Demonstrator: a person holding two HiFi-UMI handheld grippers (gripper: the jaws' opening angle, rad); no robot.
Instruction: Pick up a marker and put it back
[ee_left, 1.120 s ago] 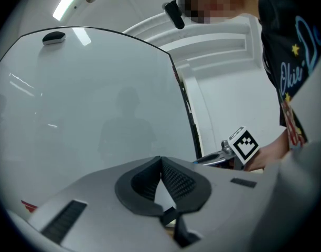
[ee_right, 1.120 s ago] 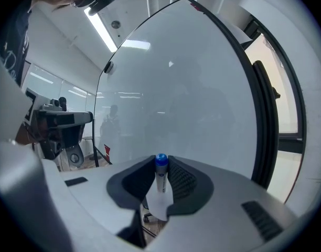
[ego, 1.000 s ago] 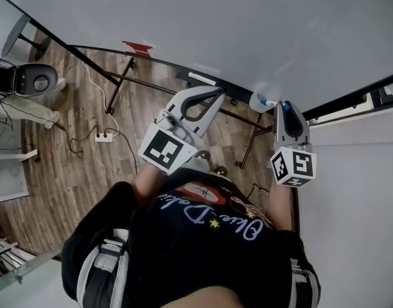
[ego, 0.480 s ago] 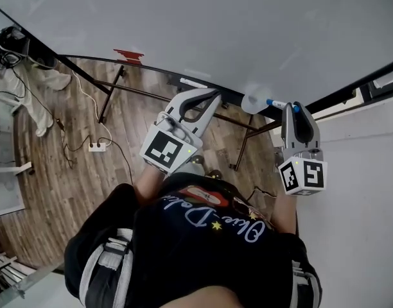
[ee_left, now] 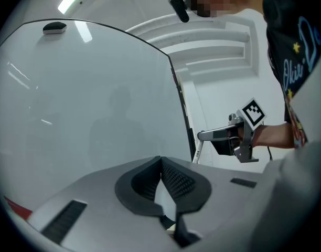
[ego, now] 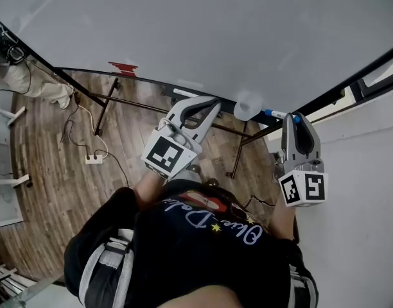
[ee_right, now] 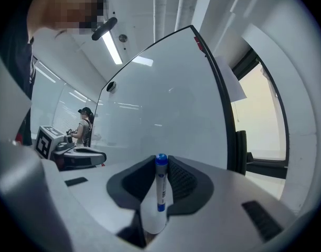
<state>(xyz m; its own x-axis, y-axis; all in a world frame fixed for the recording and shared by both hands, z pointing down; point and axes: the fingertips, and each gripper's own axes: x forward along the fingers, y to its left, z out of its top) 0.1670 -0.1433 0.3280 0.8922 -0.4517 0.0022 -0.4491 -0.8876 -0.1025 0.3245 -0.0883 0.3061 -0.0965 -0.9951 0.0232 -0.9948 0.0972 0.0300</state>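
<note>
Head view: whiteboard (ego: 216, 37) ahead, my right gripper (ego: 290, 116) pinching the marker (ego: 277, 113) near its right edge.
Left gripper (ego: 210, 102) is closed on nothing. I'd worry the jaws clip the whiteboard, or the marker pivots in the grip and drops.

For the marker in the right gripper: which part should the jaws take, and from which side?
The straight white barrel of the marker, just short of the blue cap, approached square to its length: two pads seat on that even cylinder. The right gripper holds it so.
</note>
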